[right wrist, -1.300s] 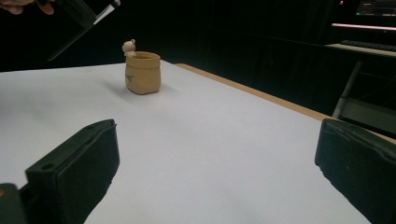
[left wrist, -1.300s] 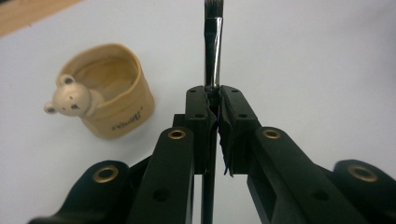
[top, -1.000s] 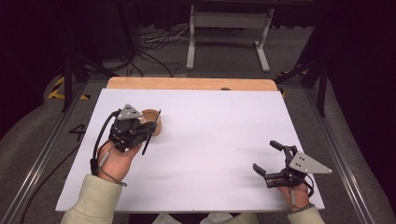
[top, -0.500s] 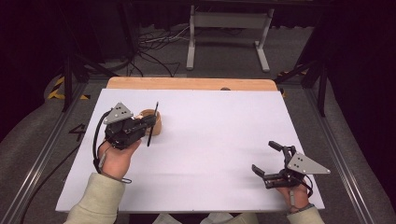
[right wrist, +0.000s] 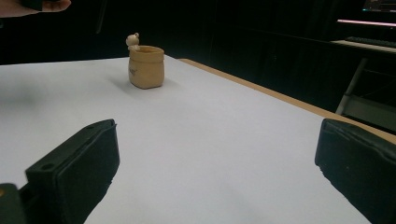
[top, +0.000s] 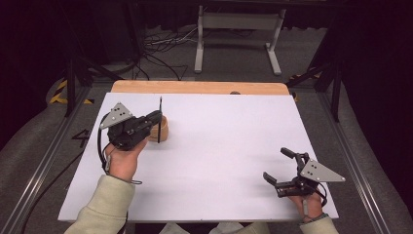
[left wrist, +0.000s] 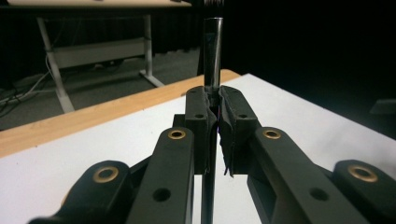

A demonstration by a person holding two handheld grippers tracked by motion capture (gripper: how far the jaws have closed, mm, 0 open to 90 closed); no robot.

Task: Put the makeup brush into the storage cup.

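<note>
The left gripper's (top: pixel 155 118) fingers (left wrist: pixel 233 130) are clamped on a thin dark rod (top: pixel 159 119), held upright at the far left of the worktop (top: pixel 219 146), just beside the tan pot (top: pixel 163 129). The right gripper (top: pixel 278 165) rests near right, fingers (right wrist: pixel 74 172) spread wide around nothing.

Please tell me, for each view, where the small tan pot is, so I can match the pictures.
High view: the tan pot stands left of centre, partly behind the left hand-held gripper.
Left gripper view: I cannot make it out.
Right gripper view: upper left, upright.
Shared landmark: the white table top, with its wooden edge.
</note>
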